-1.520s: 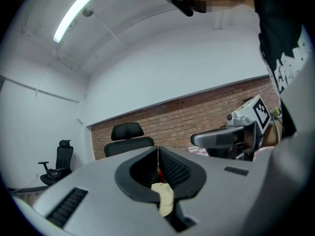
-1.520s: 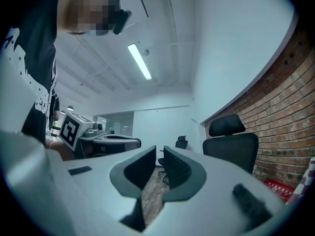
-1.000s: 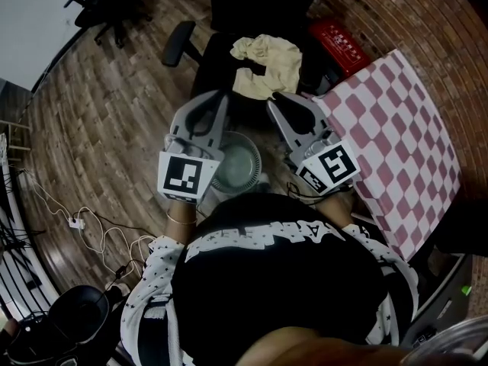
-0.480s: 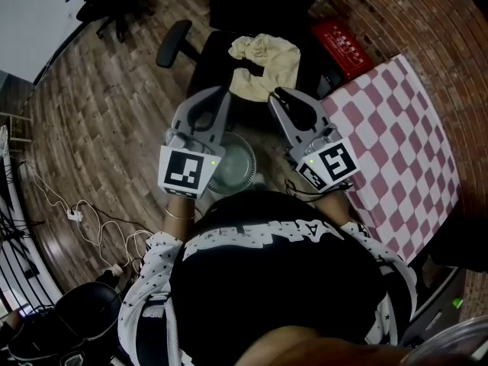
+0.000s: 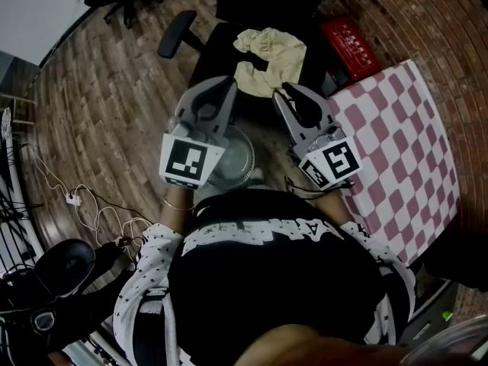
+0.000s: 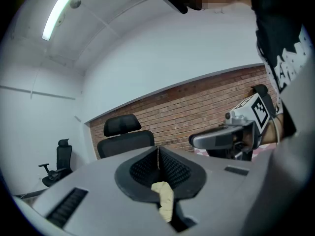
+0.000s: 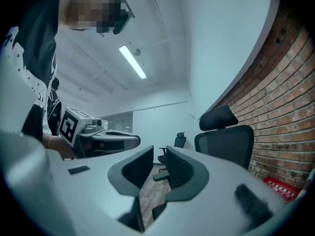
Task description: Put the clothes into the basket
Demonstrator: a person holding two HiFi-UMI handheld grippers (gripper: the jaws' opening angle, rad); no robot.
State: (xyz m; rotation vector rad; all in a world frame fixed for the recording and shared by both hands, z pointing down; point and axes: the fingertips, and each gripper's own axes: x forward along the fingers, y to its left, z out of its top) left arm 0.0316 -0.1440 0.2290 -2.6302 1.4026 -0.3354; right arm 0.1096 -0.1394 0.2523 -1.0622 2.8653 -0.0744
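Note:
A cream garment lies crumpled on the seat of a black office chair. In the head view my left gripper is just short of its near left edge and my right gripper just short of its near right edge. The left gripper is shut with nothing between its pads; a strip of the cream garment shows below it. The right gripper has its jaws opening, with a narrow gap and nothing in it. A round grey basket stands on the floor between the grippers, close to the person.
A table with a pink and white checked cloth fills the right side. A red box sits beyond it by the brick wall. Cables trail over the wooden floor at left. More office chairs stand around.
Both grippers have moved a little forward toward the chair and the garment. The right gripper's jaws have parted slightly; the left stays shut.

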